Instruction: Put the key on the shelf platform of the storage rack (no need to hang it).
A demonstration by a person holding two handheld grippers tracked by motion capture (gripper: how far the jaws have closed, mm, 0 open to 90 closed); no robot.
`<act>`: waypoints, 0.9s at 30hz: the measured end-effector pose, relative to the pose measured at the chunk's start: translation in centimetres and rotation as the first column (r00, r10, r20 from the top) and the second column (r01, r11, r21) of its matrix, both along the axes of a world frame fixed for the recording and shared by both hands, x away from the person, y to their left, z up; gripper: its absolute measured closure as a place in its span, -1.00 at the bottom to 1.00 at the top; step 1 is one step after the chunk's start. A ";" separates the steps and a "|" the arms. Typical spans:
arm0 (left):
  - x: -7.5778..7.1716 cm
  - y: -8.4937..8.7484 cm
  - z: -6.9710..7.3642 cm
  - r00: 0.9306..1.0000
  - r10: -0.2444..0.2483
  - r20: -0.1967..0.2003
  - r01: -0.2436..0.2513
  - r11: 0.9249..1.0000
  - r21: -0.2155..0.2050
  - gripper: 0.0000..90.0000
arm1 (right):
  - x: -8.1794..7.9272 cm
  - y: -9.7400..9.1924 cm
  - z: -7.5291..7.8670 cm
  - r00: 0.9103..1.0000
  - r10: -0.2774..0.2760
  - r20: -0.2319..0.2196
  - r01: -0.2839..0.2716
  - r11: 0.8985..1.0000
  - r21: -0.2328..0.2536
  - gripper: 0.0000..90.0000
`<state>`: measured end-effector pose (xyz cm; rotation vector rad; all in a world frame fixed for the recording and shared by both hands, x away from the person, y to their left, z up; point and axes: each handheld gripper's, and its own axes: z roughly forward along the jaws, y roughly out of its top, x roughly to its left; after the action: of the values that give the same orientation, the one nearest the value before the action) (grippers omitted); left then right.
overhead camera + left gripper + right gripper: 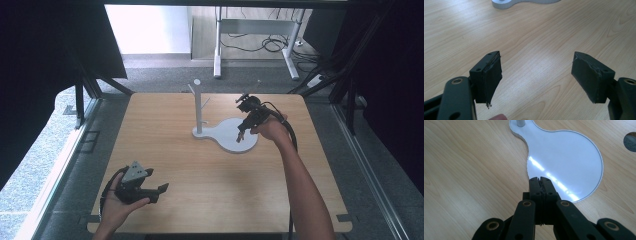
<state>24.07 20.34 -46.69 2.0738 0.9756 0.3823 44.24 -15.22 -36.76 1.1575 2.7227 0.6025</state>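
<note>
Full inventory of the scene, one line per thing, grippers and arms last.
Table: one, light wood, fills the middle of the high view.
Stand: one, white, round flat base plate with an upright post that bears short pegs, near the table's far middle.
Desk frame: one, white legs, on the floor beyond the table, cables beside it.
Left hand-held gripper: one, black with a grey plate on top, near left of the table, jaws open, nothing between them.
Right hand-held gripper: one, black, over the stand's base plate, jaws shut, nothing held.
Forearms: two, bare, entering from the bottom edge.
</note>
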 end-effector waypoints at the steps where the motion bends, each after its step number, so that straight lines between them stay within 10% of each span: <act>1: 0.0 0.0 0.0 1.000 0.000 0.000 0.000 1.000 -0.001 -0.46 | 0.1 0.0 0.0 1.000 0.003 -0.001 -0.003 1.000 0.002 0.97; 27: 0.0 0.2 0.1 1.000 0.000 -0.001 0.000 1.000 -0.007 -0.46 | 4.0 0.7 -2.5 0.998 -0.056 -0.024 0.055 0.998 -0.030 0.97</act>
<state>24.06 20.58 -46.58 2.0675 0.9761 0.3775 48.23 -14.52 -39.26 1.2373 2.7003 0.5427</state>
